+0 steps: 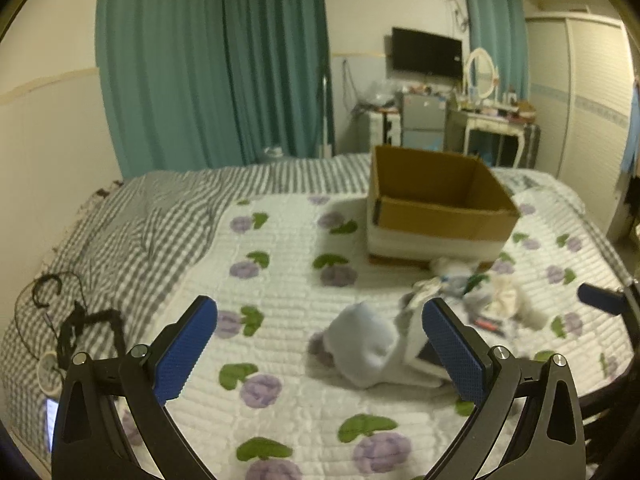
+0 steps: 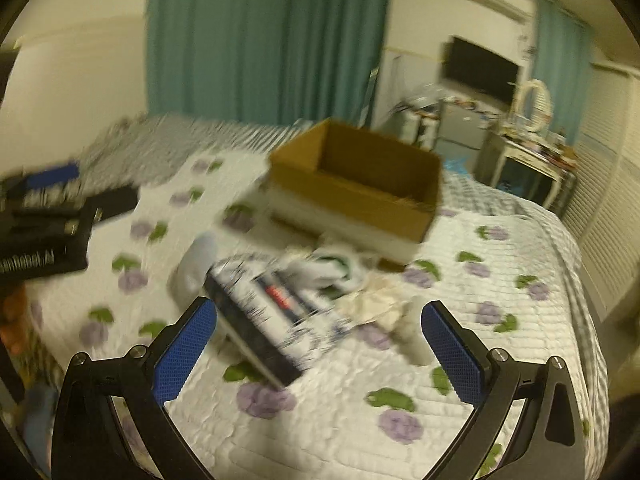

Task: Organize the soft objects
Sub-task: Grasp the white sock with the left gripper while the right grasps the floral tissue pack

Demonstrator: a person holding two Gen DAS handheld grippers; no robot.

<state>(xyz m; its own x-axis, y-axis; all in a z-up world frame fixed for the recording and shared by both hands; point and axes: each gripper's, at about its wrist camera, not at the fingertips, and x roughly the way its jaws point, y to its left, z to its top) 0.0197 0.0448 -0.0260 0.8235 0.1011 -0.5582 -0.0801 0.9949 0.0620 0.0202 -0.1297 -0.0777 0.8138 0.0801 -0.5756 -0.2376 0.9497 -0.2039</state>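
My left gripper (image 1: pixel 319 354) hung above the bed (image 1: pixel 280 320), its jaws wide and holding nothing. Between the blue pads (image 1: pixel 186 350) I saw the white quilt (image 1: pixel 288 296) with purple flowers. A pale blue sock (image 1: pixel 366 344) lay on the quilt, near the right pad (a part of it was hidden behind that pad). Further away, a small pile of soft things (image 1: pixel 476 292) lay in front of the box (image 1: pixel 436 204); they were blurred, so I could not name each one. The box was open at the top, stood on the quilt, and showed brown cardboard inside. To the left lay a grey checked blanket (image 1: pixel 140 220) with a black cable (image 1: pixel 72 320) on it.

My right gripper (image 2: pixel 319 354) also had its jaws wide, with nothing between them. This view was blurred by motion. Under the jaws lay a flat dark and white item (image 2: pixel 264 316) with a red mark; what it was I could not tell. Just beside it was a crumpled cream cloth (image 2: pixel 372 300), and a white and green cloth (image 2: pixel 324 268) lay closer to the box (image 2: pixel 360 184), almost touching its front. The pale sock (image 2: pixel 196 264) lay to the left of the flat item. Behind the bed hung the green curtains (image 2: pixel 260 40).
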